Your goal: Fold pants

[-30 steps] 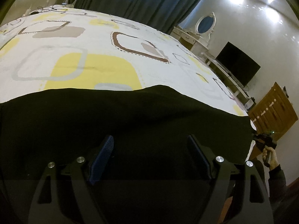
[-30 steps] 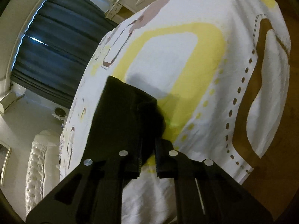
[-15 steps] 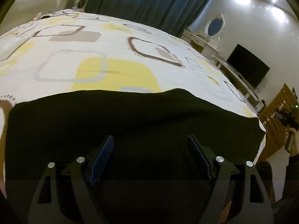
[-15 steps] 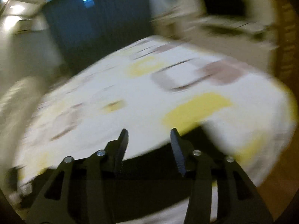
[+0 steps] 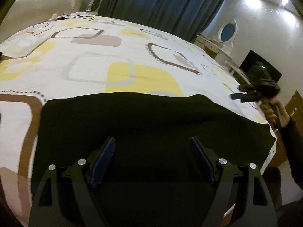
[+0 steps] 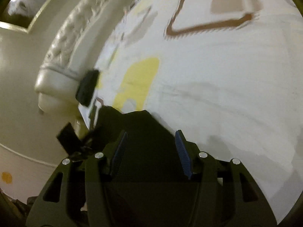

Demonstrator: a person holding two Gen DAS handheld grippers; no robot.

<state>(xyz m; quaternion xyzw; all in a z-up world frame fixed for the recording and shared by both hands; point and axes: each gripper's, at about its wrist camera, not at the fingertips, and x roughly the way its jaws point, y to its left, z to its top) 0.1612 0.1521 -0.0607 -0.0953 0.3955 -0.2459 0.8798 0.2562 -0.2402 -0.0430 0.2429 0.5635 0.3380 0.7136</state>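
Both grippers empty, fold laid down

Has let go of the pants point(image 5: 132, 121) corner pinched a second ago with the right gripper point(image 6: 151, 132), its jaws now apart over the cloth and clamping nothing. Holds the left gripper point(image 5: 152, 138) wide apart too, low over the black rectangle lying flat across the lower frame on the patterned bed sheet point(image 5: 132, 47). Looks ready for another fold. Leaves only a small dark item point(image 6: 88, 89) at left by the headboard point(image 6: 62, 43), well apart.

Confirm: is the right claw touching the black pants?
Apart. Left wrist view: the right claw hangs in the air, open, and a strip of patterned sheet shows between it and the black pants.
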